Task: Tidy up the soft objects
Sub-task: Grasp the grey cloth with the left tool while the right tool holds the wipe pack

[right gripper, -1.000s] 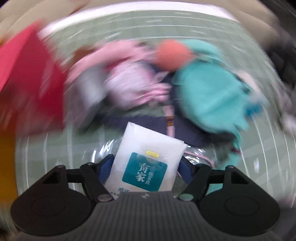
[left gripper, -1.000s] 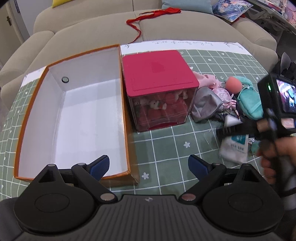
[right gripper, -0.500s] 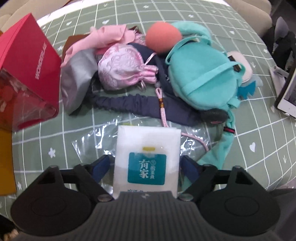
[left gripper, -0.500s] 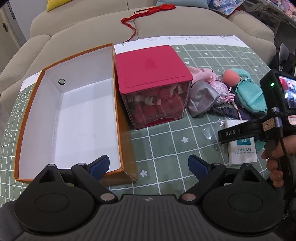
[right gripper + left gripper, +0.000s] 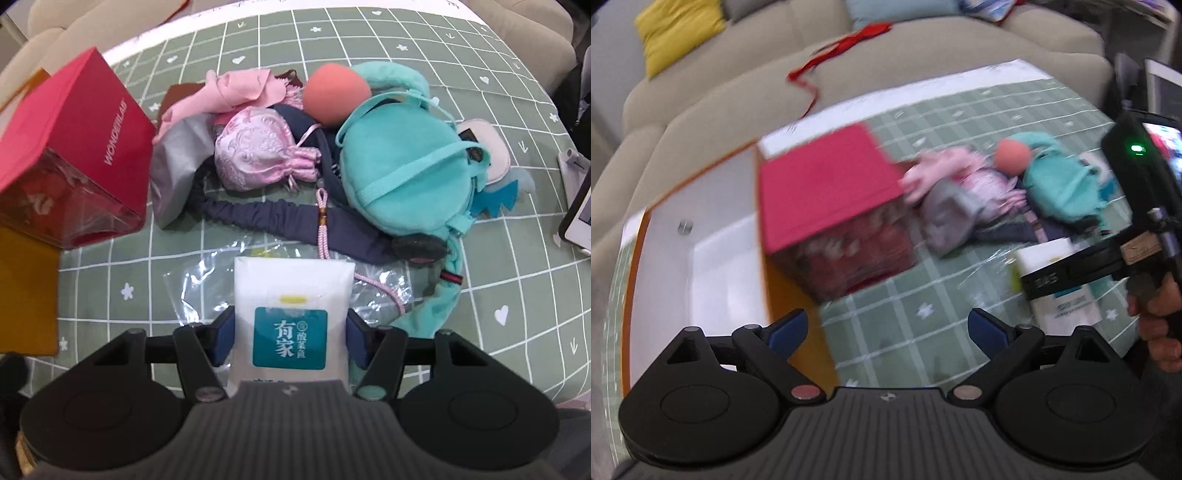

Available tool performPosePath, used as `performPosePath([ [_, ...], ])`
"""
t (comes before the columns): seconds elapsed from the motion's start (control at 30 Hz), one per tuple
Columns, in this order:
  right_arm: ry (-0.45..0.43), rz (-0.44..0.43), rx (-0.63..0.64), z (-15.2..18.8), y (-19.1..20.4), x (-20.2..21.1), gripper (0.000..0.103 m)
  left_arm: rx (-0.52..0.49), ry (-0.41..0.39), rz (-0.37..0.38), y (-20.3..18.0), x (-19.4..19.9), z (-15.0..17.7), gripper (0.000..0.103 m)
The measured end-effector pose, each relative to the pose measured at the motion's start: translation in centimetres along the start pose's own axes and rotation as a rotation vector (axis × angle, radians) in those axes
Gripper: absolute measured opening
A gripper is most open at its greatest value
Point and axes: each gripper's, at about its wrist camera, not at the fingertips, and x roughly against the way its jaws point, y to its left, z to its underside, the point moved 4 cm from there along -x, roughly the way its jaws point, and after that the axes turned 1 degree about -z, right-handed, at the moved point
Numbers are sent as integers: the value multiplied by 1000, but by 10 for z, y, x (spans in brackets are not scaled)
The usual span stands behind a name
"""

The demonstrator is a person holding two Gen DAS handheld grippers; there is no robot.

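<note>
My right gripper (image 5: 291,334) is shut on a white tissue pack (image 5: 291,295) with a teal label, held above the green checked tablecloth; the pack also shows in the left wrist view (image 5: 1056,291). Ahead of it lies a pile of soft things: a teal plush bag (image 5: 402,177), an orange ball (image 5: 338,92), a pink satin pouch (image 5: 255,151), pink cloth (image 5: 229,92), grey cloth (image 5: 177,173) and a navy band (image 5: 273,221). My left gripper (image 5: 886,328) is open and empty over the cloth, beside an open orange-edged white box (image 5: 701,258).
A red-lidded clear box (image 5: 831,206) stands between the white box and the pile. A clear plastic wrapper (image 5: 199,284) lies under the pack. A beige sofa (image 5: 923,62) with a red ribbon is behind the table. A phone (image 5: 580,206) lies at the right edge.
The left view has swung right and blurred with motion. The right gripper has closed tighter on the tissue pack and lifted it slightly, staying in front of the pile.
</note>
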Motion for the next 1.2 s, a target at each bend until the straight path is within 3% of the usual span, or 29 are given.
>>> performPosePath([
  [0.17,-17,-81,2,-3,-15,9,61,-165,-98,48,-42,5,-14,103],
  [0.23,-20,-71,-2,-1,-21,13,61,-253,-98,52,-55,0,-19,103],
  [0.47,-29,-86,-46,0,-42,17,61,-392,-248,157,-78,-14,-28,103],
  [0.6,-25,-111,-63,-1,-48,14,61,-506,-343,96,-93,-26,-25,103],
  [0.7,-15,-107,-58,-2,-48,10,62,-529,-382,55,-98,-36,-28,103],
  [0.93,-15,-111,-50,-2,-50,11,62,-579,-352,47,-100,-62,-33,103],
  [1.1,-11,-93,-8,0,-49,13,62,-599,-260,-82,-107,-85,-36,102],
  [1.2,-9,-94,-4,0,-49,12,62,-589,-211,-140,-113,-100,-39,92],
])
